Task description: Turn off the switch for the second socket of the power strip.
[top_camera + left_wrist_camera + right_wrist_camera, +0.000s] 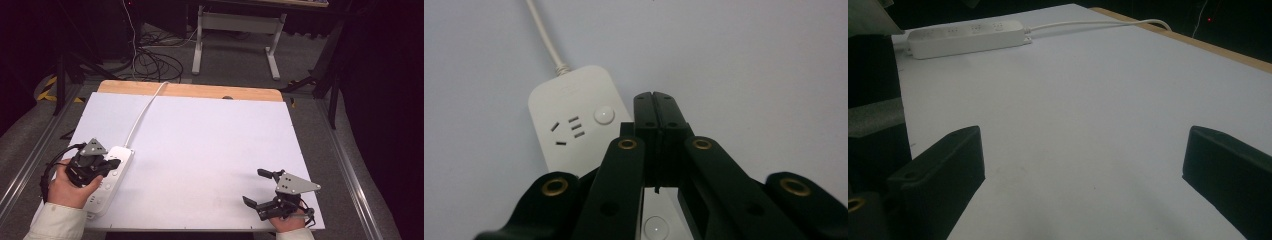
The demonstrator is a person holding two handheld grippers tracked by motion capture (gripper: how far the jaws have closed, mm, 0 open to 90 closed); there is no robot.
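Two grippers are at work on the table, one in each of our hands. Our left gripper (113, 163) has its jaws pressed flat together with nothing between them, and they sit over one white power strip (111, 176) at the near left of the white sheet (210, 150). From the left gripper view, the closed tips (656, 100) lie just beside one round button (604, 115) on the strip's far end, with one socket group of slots (568, 129) next to it; a second round button (656, 227) peeks out lower down between the arms. Our left hand (70, 187) wraps the gripper body, a pale sleeve (55, 222) behind it.

Our right gripper (257, 187) rests at the near right corner with its jaws spread wide and holding nothing; in the right gripper view we see bare sheet between them, and the strip (965, 37) lies well apart across the table.

One white cord (145, 110) runs from the strip's far end up across the sheet to the wooden edge (190, 90) of the table. Beyond that, we count one tangle of black cables (155, 62) on the floor and one white desk frame (240, 35).
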